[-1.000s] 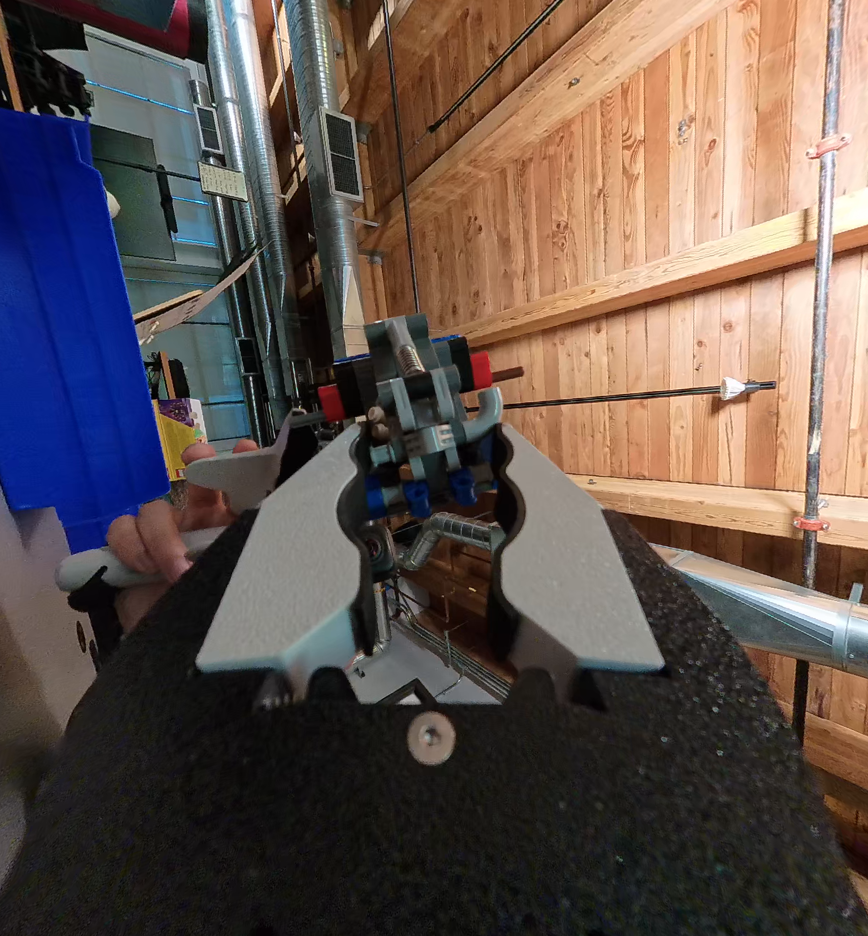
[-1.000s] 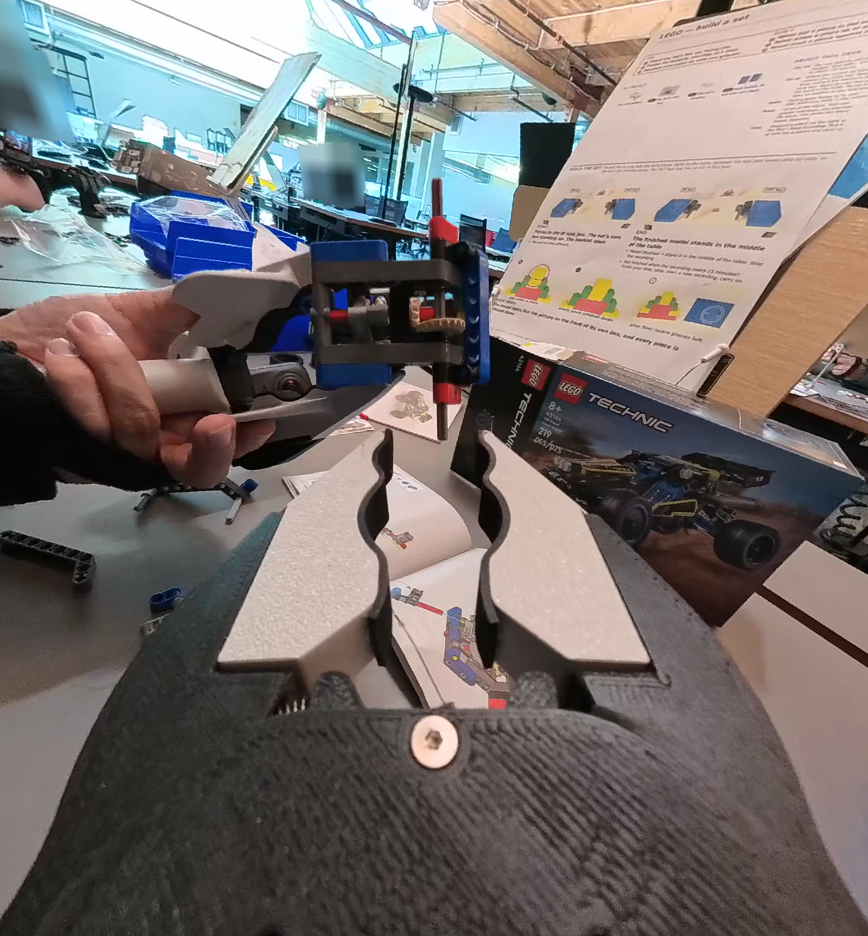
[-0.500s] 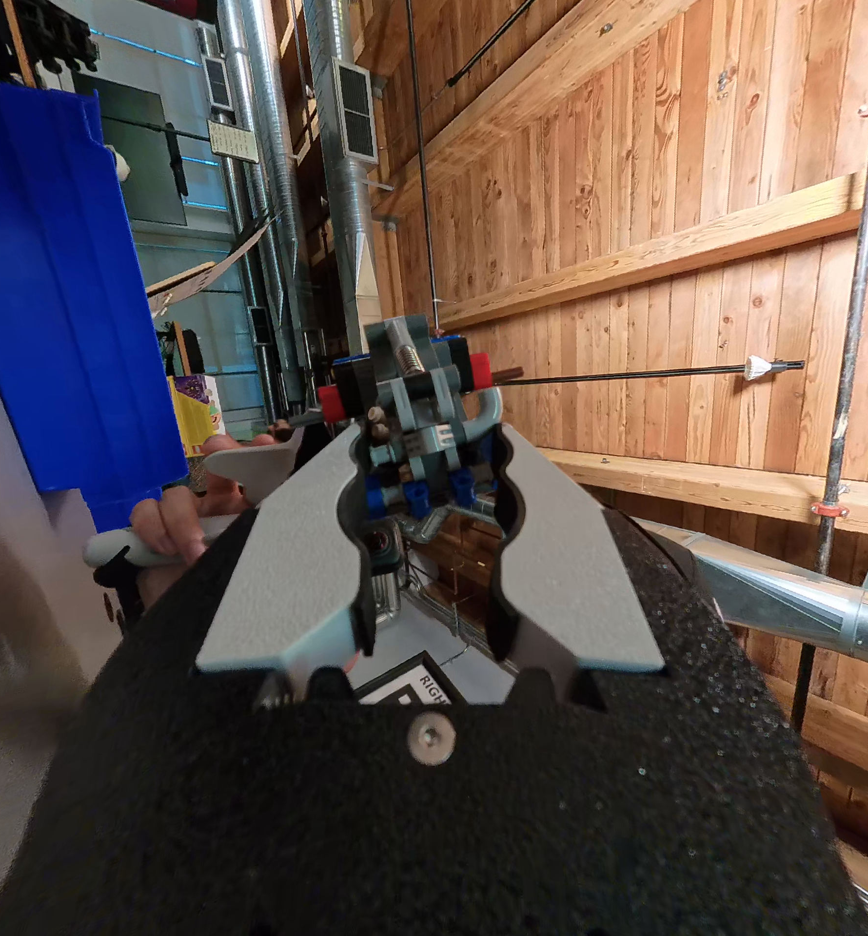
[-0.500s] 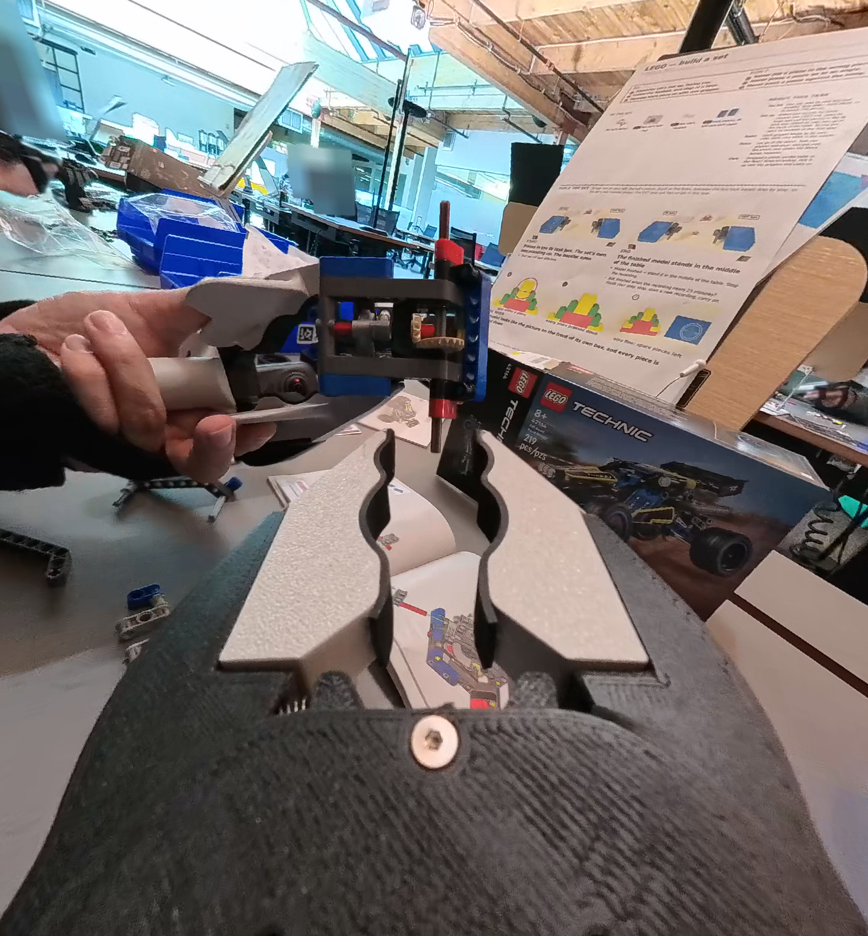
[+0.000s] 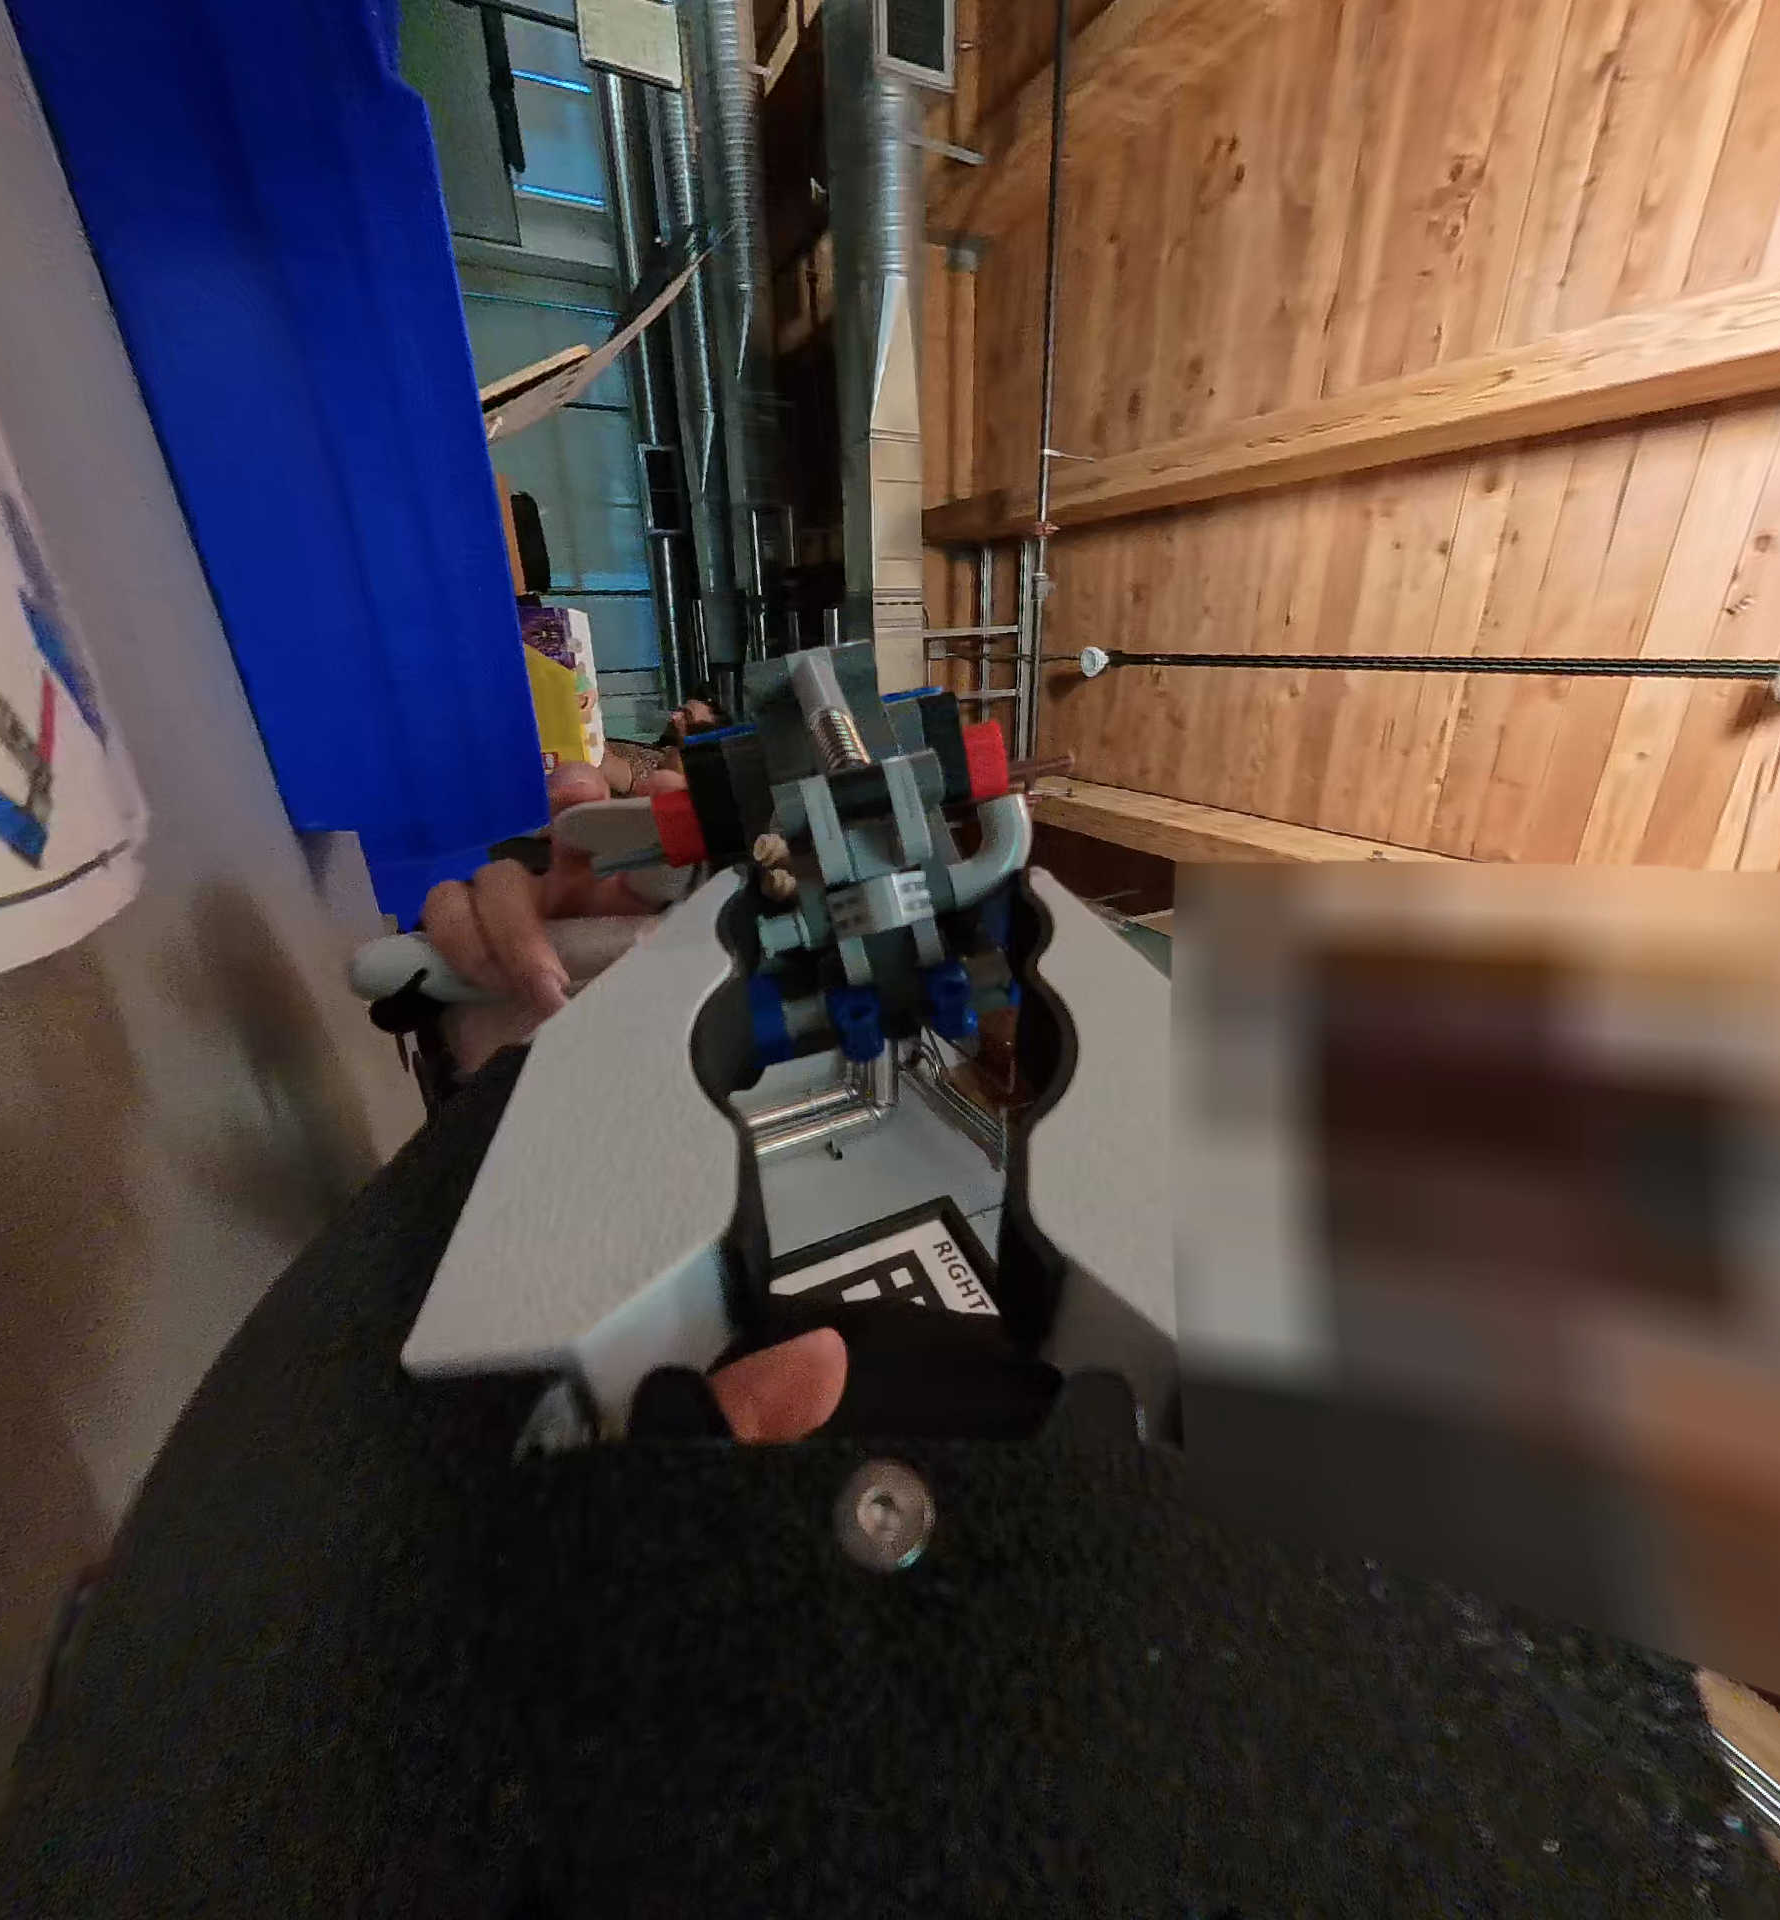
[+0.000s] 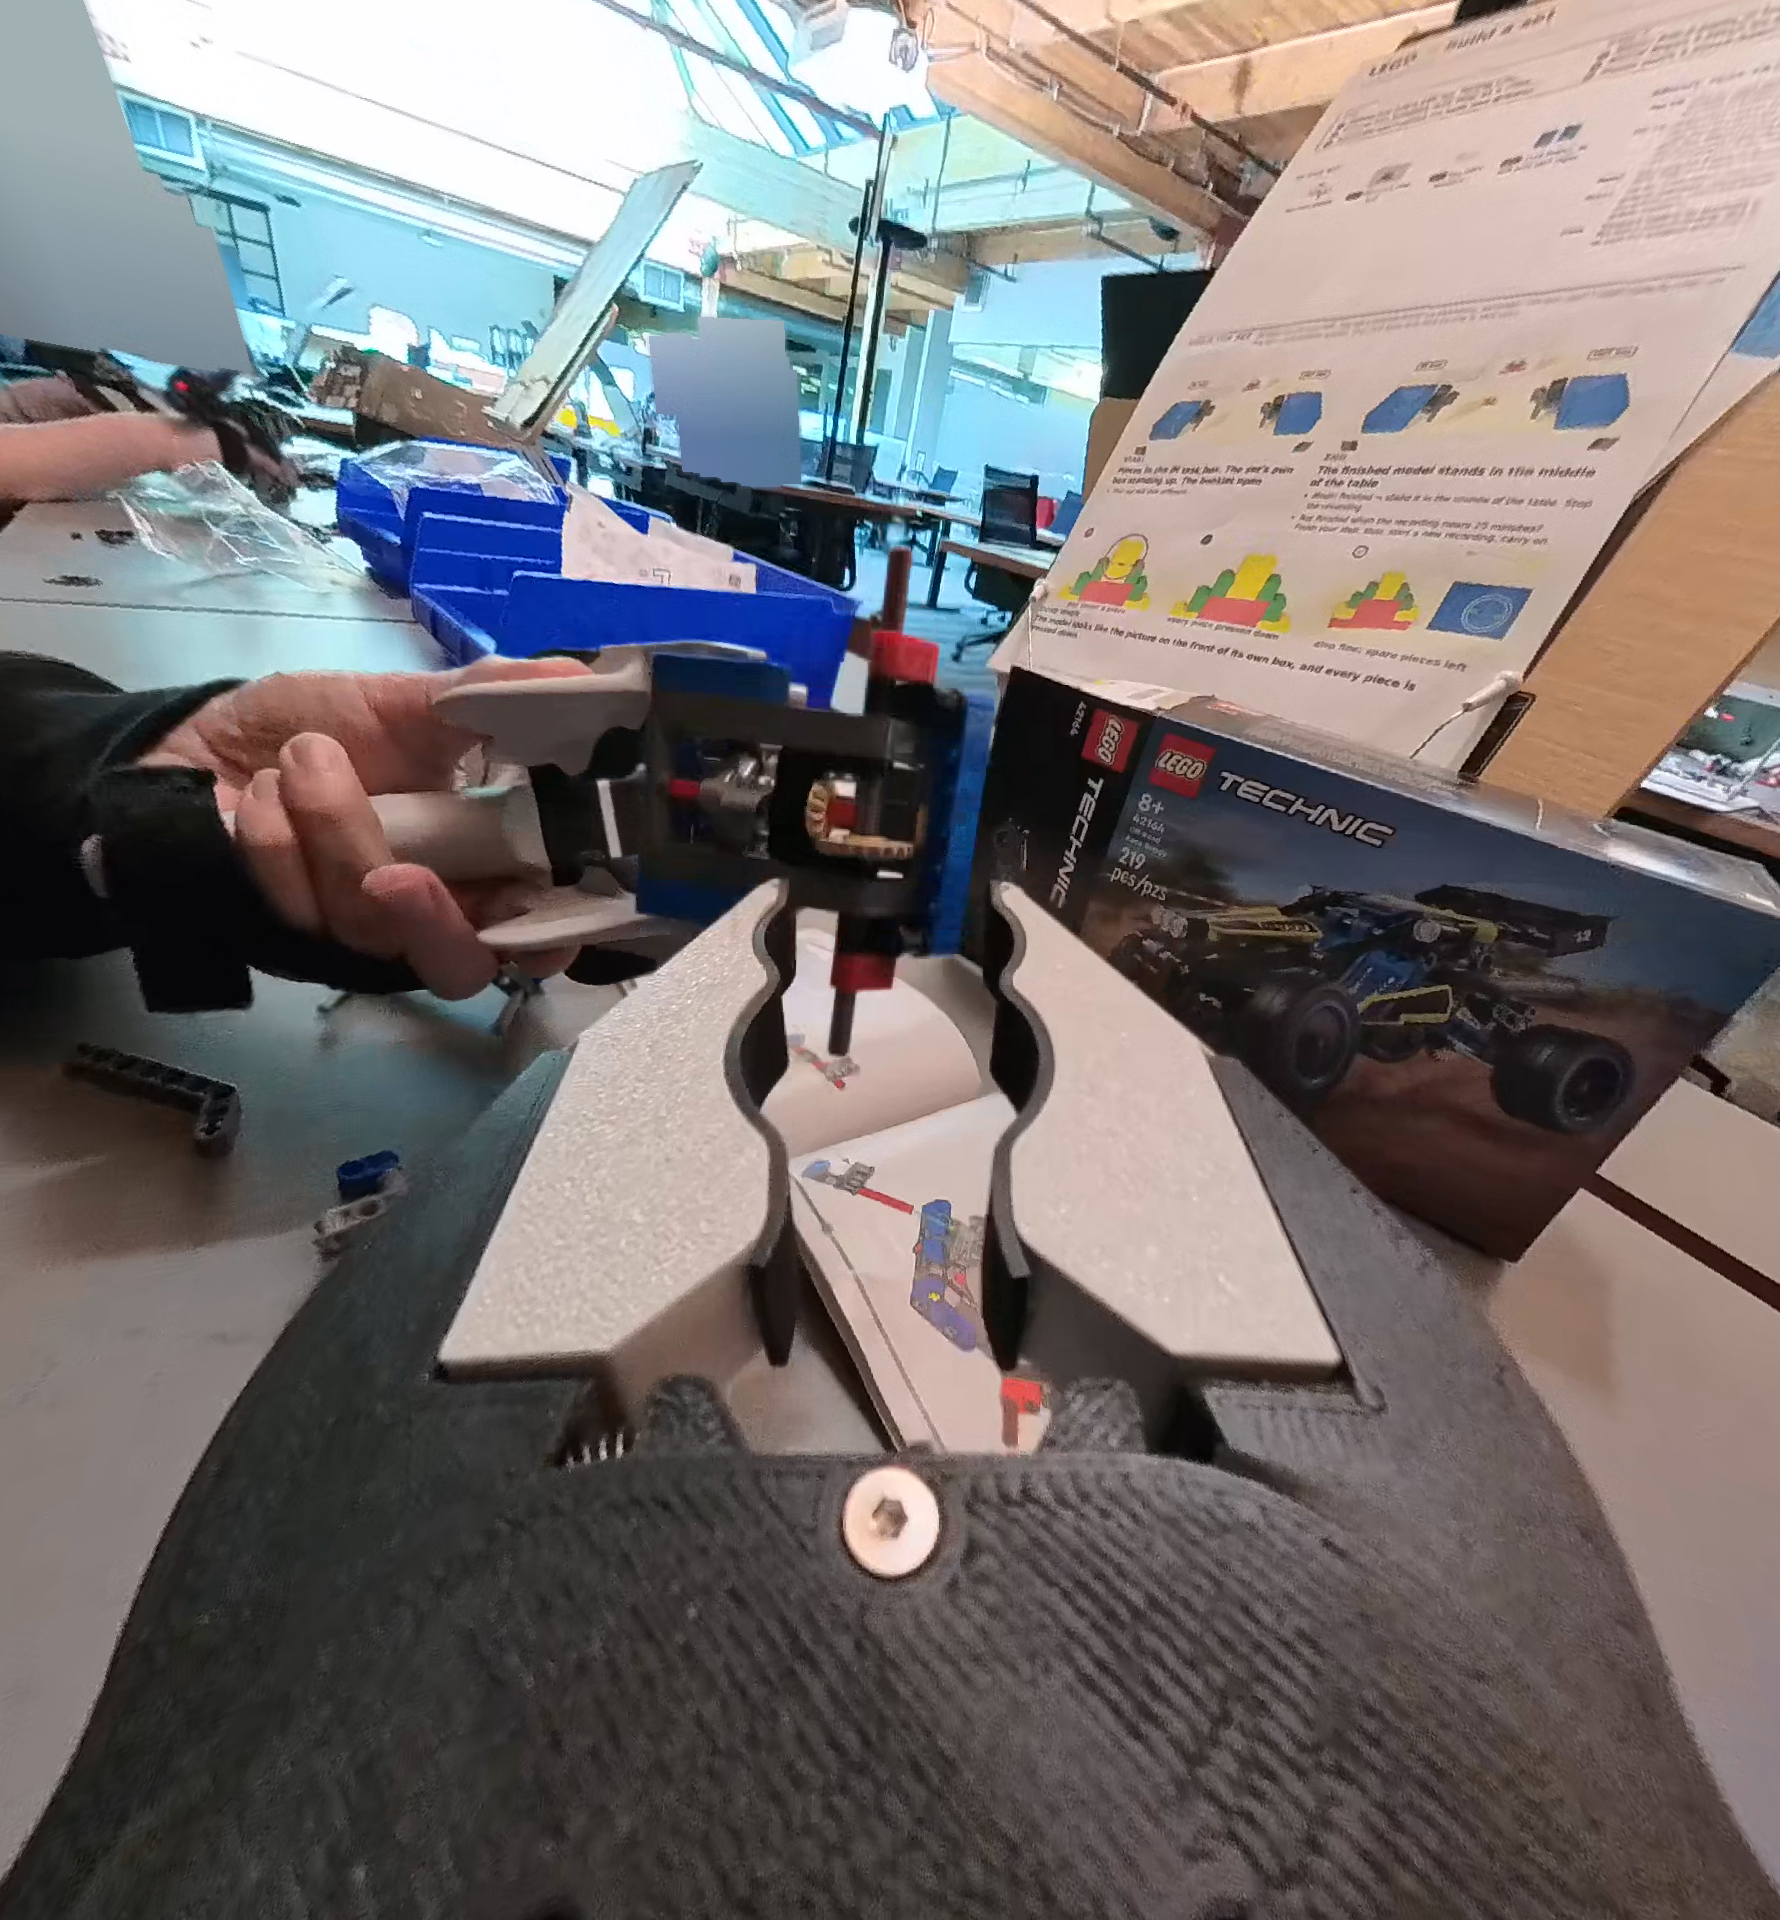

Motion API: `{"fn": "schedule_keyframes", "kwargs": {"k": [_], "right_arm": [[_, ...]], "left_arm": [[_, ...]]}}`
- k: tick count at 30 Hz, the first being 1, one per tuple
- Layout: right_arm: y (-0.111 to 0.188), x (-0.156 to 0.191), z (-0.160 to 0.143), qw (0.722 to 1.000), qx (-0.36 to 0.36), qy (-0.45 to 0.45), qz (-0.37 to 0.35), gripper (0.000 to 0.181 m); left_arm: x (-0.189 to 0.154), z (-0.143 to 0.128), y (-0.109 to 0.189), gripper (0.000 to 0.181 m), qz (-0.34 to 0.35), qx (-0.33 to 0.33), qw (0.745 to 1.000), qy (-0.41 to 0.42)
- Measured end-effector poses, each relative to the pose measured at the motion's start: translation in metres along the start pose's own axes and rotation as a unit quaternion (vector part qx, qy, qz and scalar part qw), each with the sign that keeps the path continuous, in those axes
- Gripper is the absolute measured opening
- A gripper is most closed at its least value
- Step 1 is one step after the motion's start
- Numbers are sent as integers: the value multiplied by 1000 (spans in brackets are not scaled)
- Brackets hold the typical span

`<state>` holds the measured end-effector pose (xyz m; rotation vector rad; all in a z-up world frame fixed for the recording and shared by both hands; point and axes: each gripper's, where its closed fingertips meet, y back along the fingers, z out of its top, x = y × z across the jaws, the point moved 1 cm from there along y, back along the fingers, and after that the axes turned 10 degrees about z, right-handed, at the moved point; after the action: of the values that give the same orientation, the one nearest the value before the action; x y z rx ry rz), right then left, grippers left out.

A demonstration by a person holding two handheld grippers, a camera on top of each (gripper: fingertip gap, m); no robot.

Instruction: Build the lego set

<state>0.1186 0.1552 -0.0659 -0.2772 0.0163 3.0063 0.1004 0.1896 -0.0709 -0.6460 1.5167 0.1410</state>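
While the left gripper [image 5: 881,935] clamps its pale, grainy fingers on the lego assembly [image 5: 855,862], the right gripper [image 6: 886,925] waits with its fingers apart and nothing between them. The assembly is a blocky cluster of smooth plastic: grey beams, blue pins along the bottom, red bushes at each side, a coiled metal spring at the top. From the right wrist view it [image 6: 813,800] hangs in the air above the table, a black and blue frame with a tan toothed gear inside and a thin dark axle [image 6: 844,1008] pointing down between the right gripper's tips. Both tools have wavy black inner pads and rough black bodies. An open instruction booklet [image 6: 907,1226] lies on the smooth grey table [image 6: 86,1299], beside a glossy cardboard lego box [image 6: 1385,956]. A black angled beam [image 6: 159,1086] and a small blue piece [image 6: 366,1174] lie loose to the left.

Compared with half a second earlier, the right gripper's fingers stand wider apart and closer under the axle, and the left wrist view has swung, so the blue bin [image 5: 294,416] fills more of its left side.
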Motion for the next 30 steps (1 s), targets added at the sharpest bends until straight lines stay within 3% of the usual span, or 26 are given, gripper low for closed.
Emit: {"fn": "schedule_keyframes", "kwargs": {"k": [18,30], "right_arm": [[-9,6,-15,1000,26,-6,8,33],[-6,4,-15,999,22,-20,13,34]], "left_arm": [[-1,3,6,45,16,3,1000,12],[-2,-1,11,45,39,35,998,-32]]}}
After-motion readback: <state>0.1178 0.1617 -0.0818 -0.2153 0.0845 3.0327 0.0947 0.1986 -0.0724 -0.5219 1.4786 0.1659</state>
